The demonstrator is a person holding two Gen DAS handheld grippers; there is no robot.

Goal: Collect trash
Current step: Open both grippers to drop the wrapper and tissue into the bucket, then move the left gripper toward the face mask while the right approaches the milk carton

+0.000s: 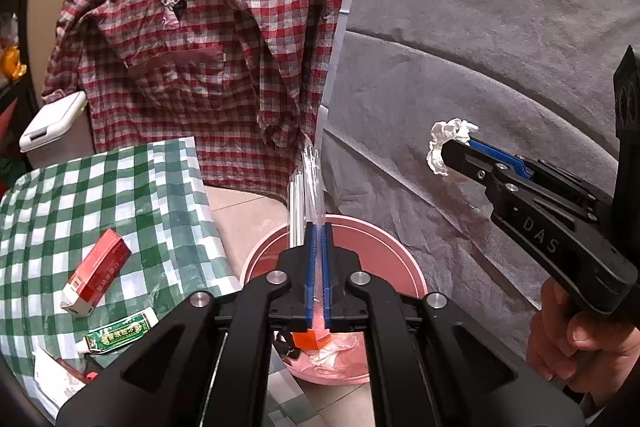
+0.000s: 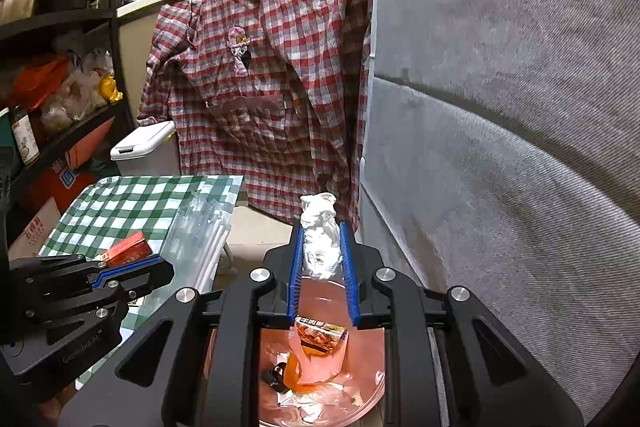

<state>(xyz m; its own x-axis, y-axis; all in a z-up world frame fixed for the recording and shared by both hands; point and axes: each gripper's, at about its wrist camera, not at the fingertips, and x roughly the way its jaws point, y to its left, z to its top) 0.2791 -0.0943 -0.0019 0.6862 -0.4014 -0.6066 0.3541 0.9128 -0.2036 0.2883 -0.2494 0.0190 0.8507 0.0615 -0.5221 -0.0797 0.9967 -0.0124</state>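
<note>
My left gripper is shut on a clear plastic sleeve of white straws, held above the pink bin; the sleeve also shows in the right wrist view. My right gripper is shut on a crumpled white tissue, directly over the pink bin, which holds wrappers and an orange snack packet. In the left wrist view the right gripper holds the tissue to the right of the bin.
A green checked table at the left holds a red box, a green tube and scraps. A red plaid shirt hangs behind. A grey fabric wall is at the right. A white lidded bin stands far left.
</note>
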